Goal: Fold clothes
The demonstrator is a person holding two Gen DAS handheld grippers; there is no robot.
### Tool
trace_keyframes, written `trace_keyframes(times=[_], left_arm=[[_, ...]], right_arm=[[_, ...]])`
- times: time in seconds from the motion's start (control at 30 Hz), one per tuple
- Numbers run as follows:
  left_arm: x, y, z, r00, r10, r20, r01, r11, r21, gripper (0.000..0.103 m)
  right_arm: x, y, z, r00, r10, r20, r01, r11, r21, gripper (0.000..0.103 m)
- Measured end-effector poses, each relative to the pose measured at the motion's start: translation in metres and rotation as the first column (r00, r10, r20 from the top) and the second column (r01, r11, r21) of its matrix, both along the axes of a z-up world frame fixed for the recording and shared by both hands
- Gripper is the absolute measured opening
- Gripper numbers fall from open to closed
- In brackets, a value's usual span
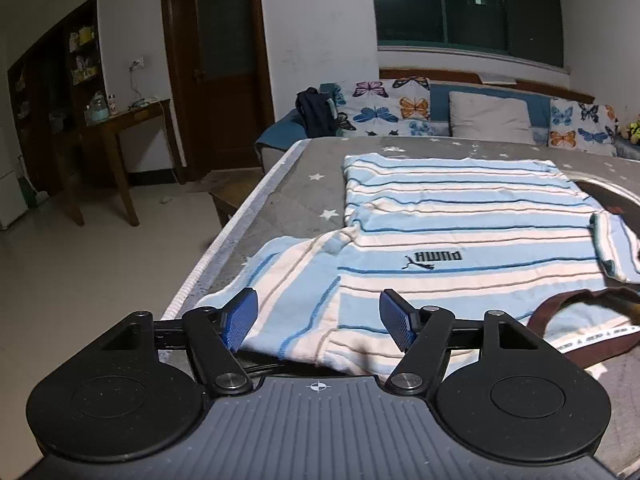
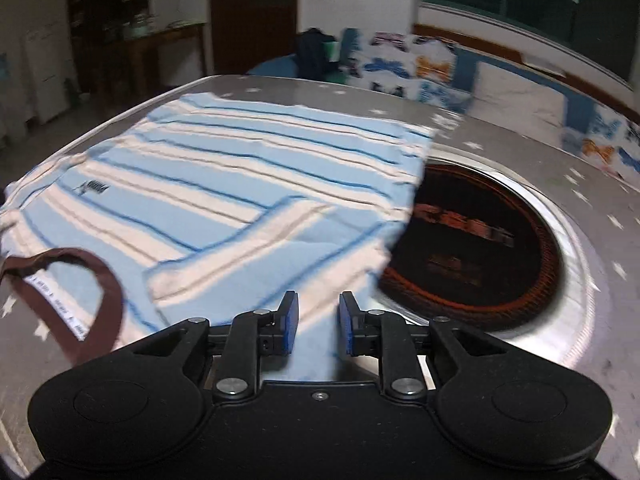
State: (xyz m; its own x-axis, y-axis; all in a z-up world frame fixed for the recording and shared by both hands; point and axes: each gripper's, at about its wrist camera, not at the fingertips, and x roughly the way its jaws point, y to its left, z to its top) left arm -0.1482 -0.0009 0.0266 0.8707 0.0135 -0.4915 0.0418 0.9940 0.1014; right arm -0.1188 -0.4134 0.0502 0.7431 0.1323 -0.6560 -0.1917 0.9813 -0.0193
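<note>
The striped PUMA T-shirt [image 1: 460,224] lies spread flat, logo side up, on a grey star-printed tablecloth [image 1: 288,196], its right edge overlapping a dark round inset [image 2: 480,240] in the table and its brown collar [image 2: 100,300] toward the near edge. The left gripper [image 1: 318,318] is spread wide and holds nothing, its blue pads straddling the near left sleeve [image 1: 280,280] just above the cloth. The right gripper [image 2: 318,328] is partly open and also empty, with the folded-in right sleeve [image 2: 260,256] and shirt edge directly ahead between its pads.
</note>
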Motion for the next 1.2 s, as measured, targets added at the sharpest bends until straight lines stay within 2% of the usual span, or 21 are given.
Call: trace_keyframes(times=[0.3,0.43,0.6,0.67,0.7,0.8,0.9,0.97,1.03,1.07,1.13,1.2], left_arm=[[0.001,0.009,0.001,0.998,0.058,-0.005,-0.058,0.998,-0.012,0.069],[0.000,0.025,0.001,0.992,0.129,-0.015,-0.130,0.991,-0.044,0.068],[0.009,0.046,-0.004,0.972,0.225,-0.065,-0.232,0.963,-0.138,0.068],[0.016,0.055,-0.008,0.965,0.244,-0.100,-0.259,0.948,-0.187,0.065],[0.020,0.059,-0.009,0.961,0.251,-0.118,-0.271,0.939,-0.213,0.059],[0.029,0.074,-0.016,0.948,0.268,-0.171,-0.309,0.903,-0.300,0.051],[0.033,0.084,-0.016,0.941,0.288,-0.178,-0.334,0.876,-0.348,0.048],[0.034,0.089,-0.016,0.936,0.299,-0.186,-0.348,0.862,-0.368,0.037],[0.035,0.093,-0.016,0.934,0.300,-0.195,-0.354,0.854,-0.381,0.014],[0.036,0.094,-0.016,0.932,0.302,-0.198,-0.358,0.850,-0.386,0.013],[0.033,0.102,-0.015,0.929,0.313,-0.196,-0.368,0.826,-0.427,0.005],[0.029,0.105,-0.009,0.935,0.317,-0.160,-0.355,0.820,-0.449,0.004]], right_arm=[[-0.009,0.006,-0.001,0.999,0.037,-0.008,-0.036,0.999,0.013,0.024],[-0.013,0.010,-0.001,0.998,0.055,-0.013,-0.055,0.998,0.020,0.024],[-0.018,0.014,-0.002,0.997,0.079,-0.019,-0.079,0.997,0.028,0.024],[-0.020,0.015,-0.002,0.996,0.089,-0.021,-0.088,0.996,0.032,0.024],[-0.021,0.016,-0.002,0.995,0.093,-0.022,-0.093,0.995,0.033,0.024],[-0.024,0.019,-0.003,0.994,0.108,-0.026,-0.107,0.994,0.039,0.024],[-0.027,0.021,-0.003,0.992,0.122,-0.029,-0.121,0.992,0.044,0.024],[-0.029,0.023,-0.003,0.991,0.131,-0.031,-0.130,0.990,0.048,0.024],[-0.031,0.024,-0.004,0.989,0.141,-0.034,-0.139,0.989,0.051,0.025],[-0.034,0.025,-0.004,0.989,0.142,-0.034,-0.140,0.989,0.053,0.025],[-0.041,0.025,-0.005,0.990,0.140,-0.032,-0.138,0.989,0.056,0.025],[-0.047,0.025,-0.006,0.990,0.137,-0.031,-0.135,0.989,0.059,0.026]])
